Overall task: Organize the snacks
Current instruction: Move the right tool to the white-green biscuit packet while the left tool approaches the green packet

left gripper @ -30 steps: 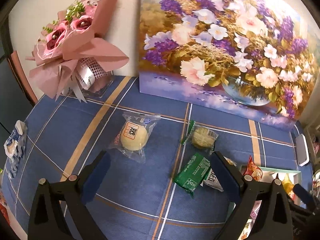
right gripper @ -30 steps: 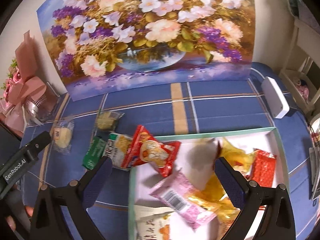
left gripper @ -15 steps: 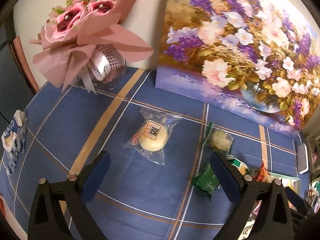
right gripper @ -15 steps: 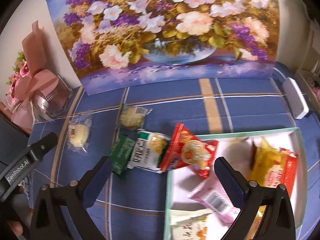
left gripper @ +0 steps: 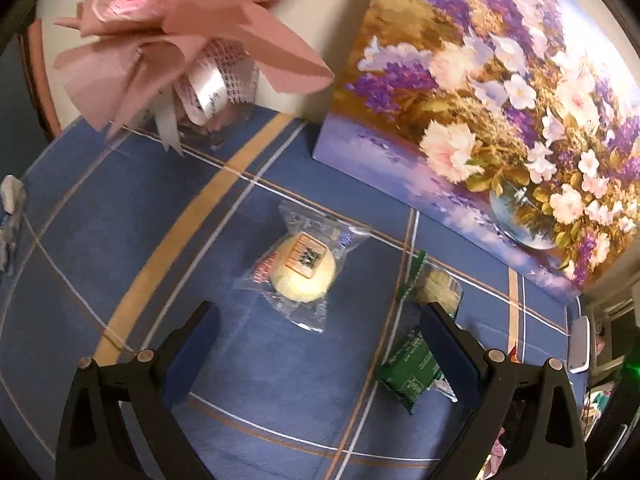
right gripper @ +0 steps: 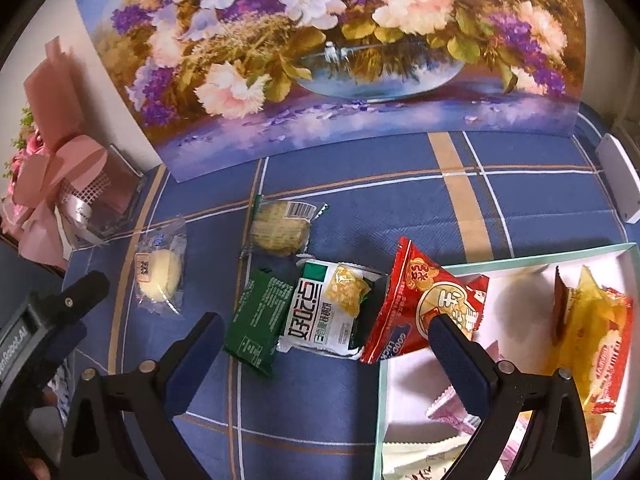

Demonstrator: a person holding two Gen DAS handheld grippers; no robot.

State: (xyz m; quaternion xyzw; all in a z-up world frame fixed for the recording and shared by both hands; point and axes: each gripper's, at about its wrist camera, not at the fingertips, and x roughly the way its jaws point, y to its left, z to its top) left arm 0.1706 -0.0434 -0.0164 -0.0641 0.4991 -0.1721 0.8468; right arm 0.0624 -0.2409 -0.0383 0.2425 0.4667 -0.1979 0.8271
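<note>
A pale round bun in clear wrap (left gripper: 303,270) (right gripper: 158,276) lies on the blue cloth just ahead of my open left gripper (left gripper: 318,322), which holds nothing. A round cake in green-edged wrap (left gripper: 436,286) (right gripper: 280,226) and a dark green packet (left gripper: 412,368) (right gripper: 256,320) lie to its right. My right gripper (right gripper: 324,330) is open and empty over a white-green packet (right gripper: 328,312). A red packet (right gripper: 424,304) leans on the rim of the white tray (right gripper: 520,254), which holds several snacks.
A large flower painting (left gripper: 500,92) (right gripper: 340,48) stands along the back. A pink bouquet in a clear holder (left gripper: 192,44) (right gripper: 68,176) fills the back left corner. A white device (right gripper: 618,178) lies at the right table edge. The left gripper's body (right gripper: 48,320) shows in the right wrist view.
Both grippers have moved left and closer to the table. The bun has grown larger and nearer the left gripper's fingers; the right view has shifted from the tray to the loose packets.
</note>
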